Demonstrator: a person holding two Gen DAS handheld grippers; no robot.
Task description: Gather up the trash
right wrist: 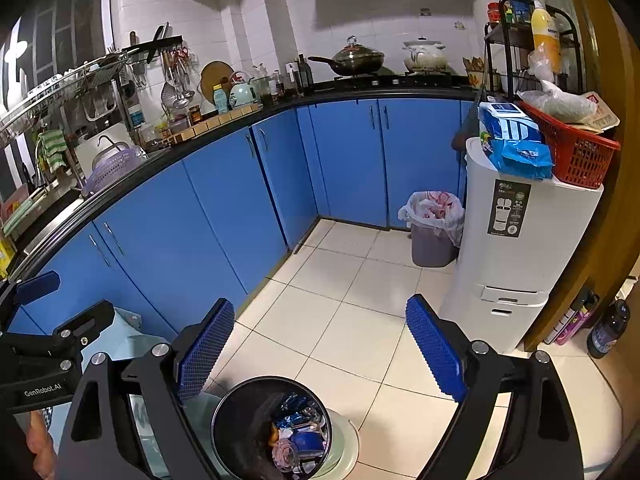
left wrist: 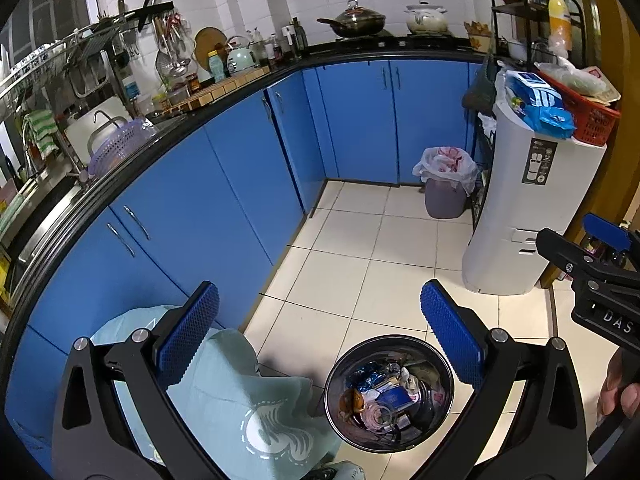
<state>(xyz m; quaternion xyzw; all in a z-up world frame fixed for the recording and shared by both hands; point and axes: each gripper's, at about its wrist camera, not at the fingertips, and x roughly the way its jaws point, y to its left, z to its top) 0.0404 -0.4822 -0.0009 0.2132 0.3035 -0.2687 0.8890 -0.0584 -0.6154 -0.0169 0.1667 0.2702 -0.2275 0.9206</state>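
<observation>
A small round metal trash bin (left wrist: pixel 389 392) stands on the tiled floor below me, filled with wrappers and scraps (left wrist: pixel 380 398); it also shows in the right wrist view (right wrist: pixel 272 428). A pale green cloth bag (left wrist: pixel 240 396) lies just left of it, behind my left finger. My left gripper (left wrist: pixel 320 332) is open and empty above the bin. My right gripper (right wrist: pixel 320 344) is open and empty, also above the bin. The right gripper shows at the right edge of the left wrist view (left wrist: pixel 600 264). The left gripper shows at the left edge of the right wrist view (right wrist: pixel 52 328).
Blue cabinets (left wrist: pixel 224 184) under a black counter curve along the left and back. A lined grey trash can (left wrist: pixel 446 184) stands in the far corner beside a white appliance (left wrist: pixel 528 208) topped with a red basket (left wrist: pixel 588 116). Bottles (right wrist: pixel 604 328) stand on the floor at right.
</observation>
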